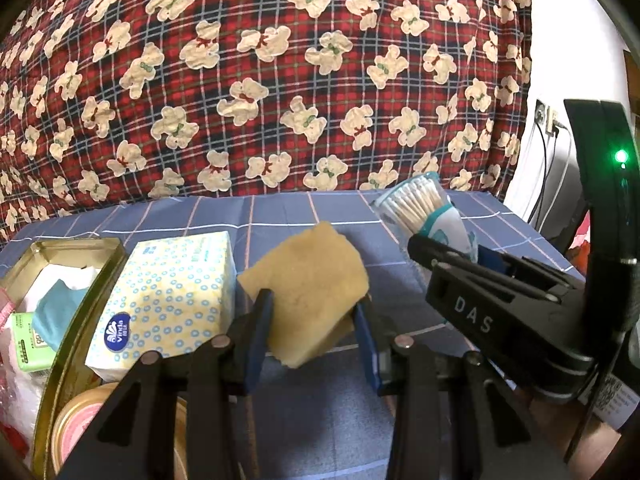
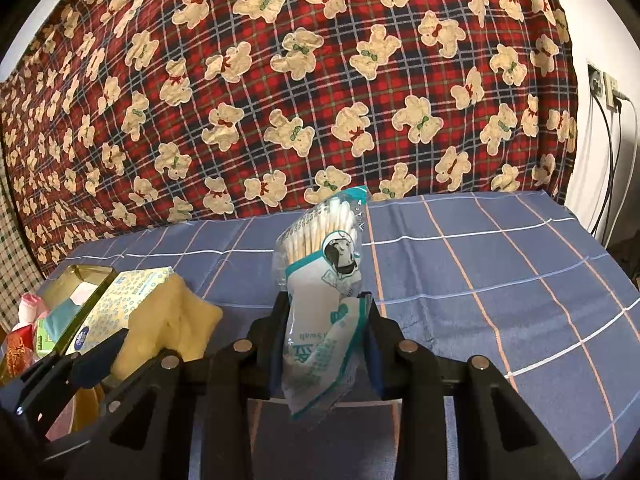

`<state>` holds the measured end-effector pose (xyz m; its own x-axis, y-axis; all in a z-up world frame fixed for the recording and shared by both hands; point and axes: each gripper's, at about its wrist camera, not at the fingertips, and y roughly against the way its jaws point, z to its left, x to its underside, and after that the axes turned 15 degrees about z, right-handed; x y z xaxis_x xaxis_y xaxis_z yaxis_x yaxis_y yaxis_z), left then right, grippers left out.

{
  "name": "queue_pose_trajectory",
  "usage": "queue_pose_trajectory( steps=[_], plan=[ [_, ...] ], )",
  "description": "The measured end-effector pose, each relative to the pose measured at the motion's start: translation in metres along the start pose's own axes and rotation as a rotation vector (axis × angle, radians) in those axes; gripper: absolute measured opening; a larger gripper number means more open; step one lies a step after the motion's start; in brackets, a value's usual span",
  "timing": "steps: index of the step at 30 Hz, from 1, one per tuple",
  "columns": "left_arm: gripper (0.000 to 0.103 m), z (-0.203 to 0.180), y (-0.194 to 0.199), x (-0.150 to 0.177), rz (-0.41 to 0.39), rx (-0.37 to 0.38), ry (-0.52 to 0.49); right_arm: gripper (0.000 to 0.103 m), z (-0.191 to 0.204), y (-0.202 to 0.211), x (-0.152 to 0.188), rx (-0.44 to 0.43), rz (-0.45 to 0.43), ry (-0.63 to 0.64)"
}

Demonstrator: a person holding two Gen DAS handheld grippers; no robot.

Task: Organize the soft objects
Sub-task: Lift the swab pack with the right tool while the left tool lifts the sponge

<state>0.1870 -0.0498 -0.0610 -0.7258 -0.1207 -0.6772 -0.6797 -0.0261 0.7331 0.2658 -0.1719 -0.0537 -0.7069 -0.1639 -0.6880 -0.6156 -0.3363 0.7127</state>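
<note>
Blue checked cloth (image 2: 500,280) covers the surface, with red plaid teddy-bear fabric (image 1: 260,80) behind. Centre of left view: left gripper (image 1: 314,320) clamped on a tan sponge (image 1: 308,288), lifted. Centre of right view: right gripper (image 2: 324,320) clamped on a cotton swab pack (image 2: 320,280), upright. Lower left: tissue pack (image 1: 168,296) leaning against a gold tin (image 1: 64,344) rim.

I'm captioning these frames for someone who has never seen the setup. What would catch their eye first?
Most striking is the red plaid cloth printed with cream teddy bears filling the background behind the blue checked table cover. Next, the left gripper clamps a tan sponge block, and the right gripper clamps a clear bag of cotton swabs. At left stands a gold tin.
</note>
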Motion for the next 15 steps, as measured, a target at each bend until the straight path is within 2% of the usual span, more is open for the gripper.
queue_pose_trajectory(
  steps=[15],
  plan=[
    [0.038, 0.0016, 0.0077, 0.0014, -0.041, 0.011, 0.013, 0.036, 0.0029, 0.009, 0.005, 0.007, -0.053, 0.017]
  ],
)
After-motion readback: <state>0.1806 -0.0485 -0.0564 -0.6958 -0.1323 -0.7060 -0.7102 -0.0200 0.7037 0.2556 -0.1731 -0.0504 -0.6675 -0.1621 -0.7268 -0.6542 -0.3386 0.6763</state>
